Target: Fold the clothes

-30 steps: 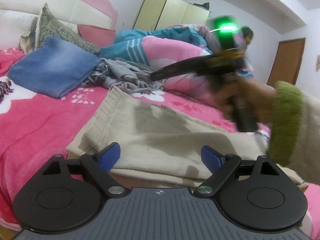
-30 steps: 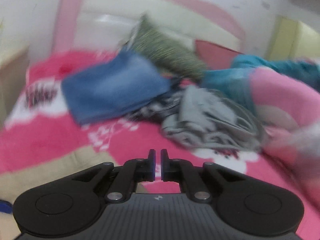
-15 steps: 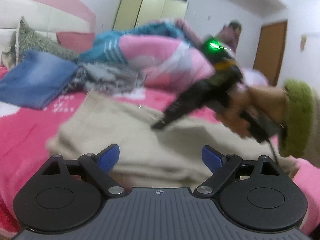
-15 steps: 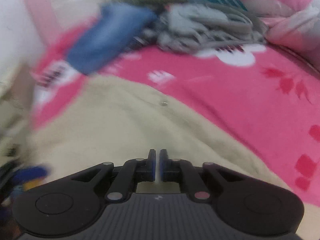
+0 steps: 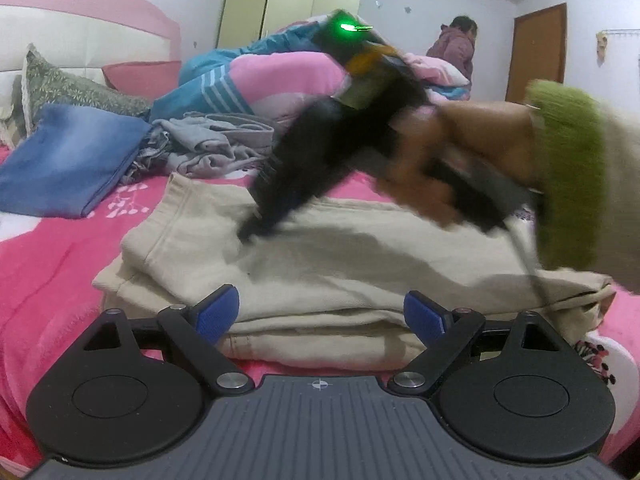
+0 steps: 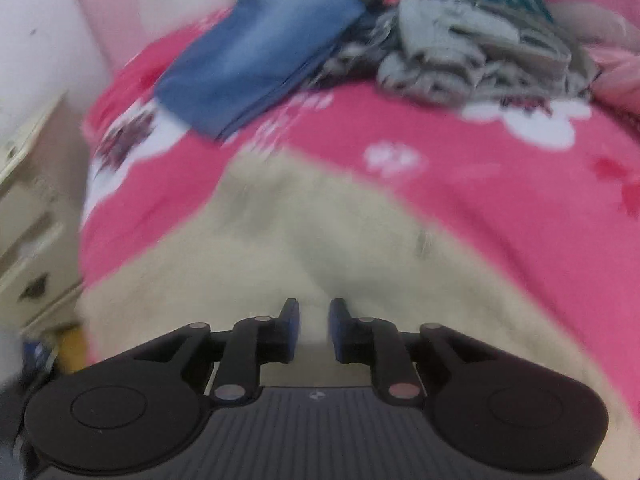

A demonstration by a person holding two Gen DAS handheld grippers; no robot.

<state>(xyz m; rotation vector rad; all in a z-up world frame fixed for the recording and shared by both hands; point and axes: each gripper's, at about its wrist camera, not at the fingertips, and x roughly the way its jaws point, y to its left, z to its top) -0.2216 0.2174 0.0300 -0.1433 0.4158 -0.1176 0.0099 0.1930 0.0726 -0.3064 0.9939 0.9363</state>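
A: How are the claws standing?

B: The left claw (image 5: 320, 314) is gaping wide with nothing in it, hovering at the near edge of the folded beige garment (image 5: 320, 256). The right claw (image 6: 314, 326), its jaws just having been opening to a narrow gap, is pointing steeply down over the same garment (image 6: 280, 248) with nothing pinched between its pads.

A: Where is the garment lying?

B: On the pink bed cover (image 5: 52, 264), folded in layers. The right hand (image 5: 452, 152) is gripping its tool above it, blurred, a green cuff (image 5: 568, 176) at the wrist.

A: Any writing to read?

B: None that I can make out.

A: And around it?

B: Folded jeans (image 6: 256, 52) and a crumpled grey heap (image 6: 472, 56) are lying further up the bed, well apart from the garment. A person (image 5: 456, 46) is standing by the brown door (image 5: 538, 52).
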